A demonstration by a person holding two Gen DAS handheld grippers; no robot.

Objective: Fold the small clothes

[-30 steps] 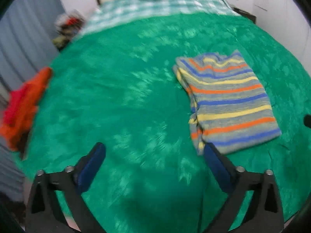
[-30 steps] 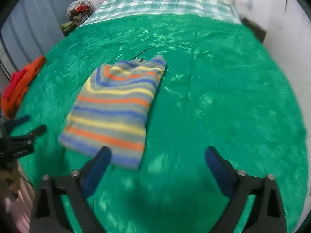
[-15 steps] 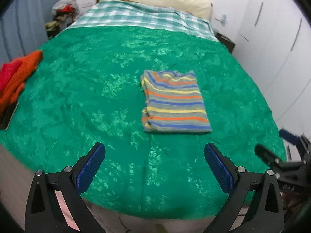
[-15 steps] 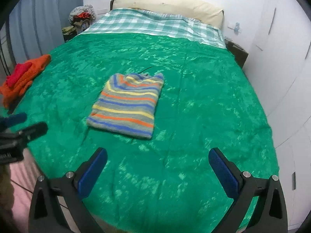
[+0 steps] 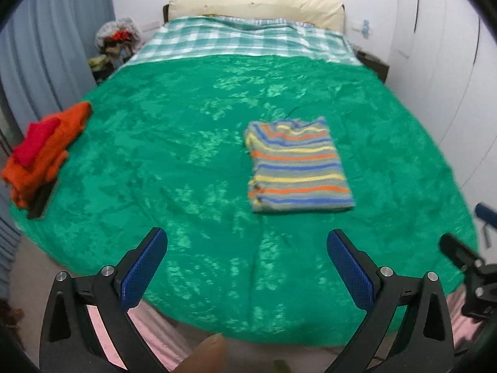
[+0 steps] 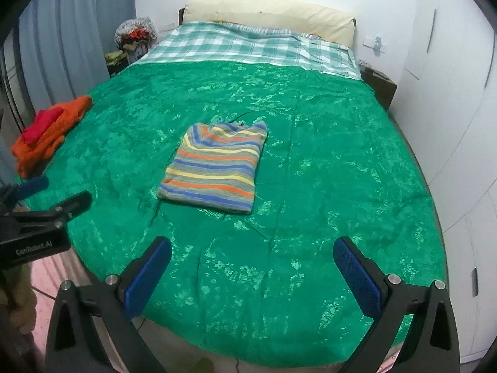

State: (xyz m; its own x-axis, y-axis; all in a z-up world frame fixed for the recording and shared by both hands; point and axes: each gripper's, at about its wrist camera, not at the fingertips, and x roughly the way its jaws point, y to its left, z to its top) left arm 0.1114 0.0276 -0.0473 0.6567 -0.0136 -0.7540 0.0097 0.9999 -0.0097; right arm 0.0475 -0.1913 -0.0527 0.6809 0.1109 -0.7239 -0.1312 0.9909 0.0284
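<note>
In the left view the left tongs gape empty off the bed's foot, the folded sweater mid-bed; in the right view the right tongs gape empty too, and the sweater looks soft, light, best pinched at an edge.

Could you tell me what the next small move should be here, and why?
Probably move the left gripper toward the orange and red clothes at the bed's left edge: the striped garment already lies folded flat, and both grippers, including the right gripper, are open and empty.
</note>
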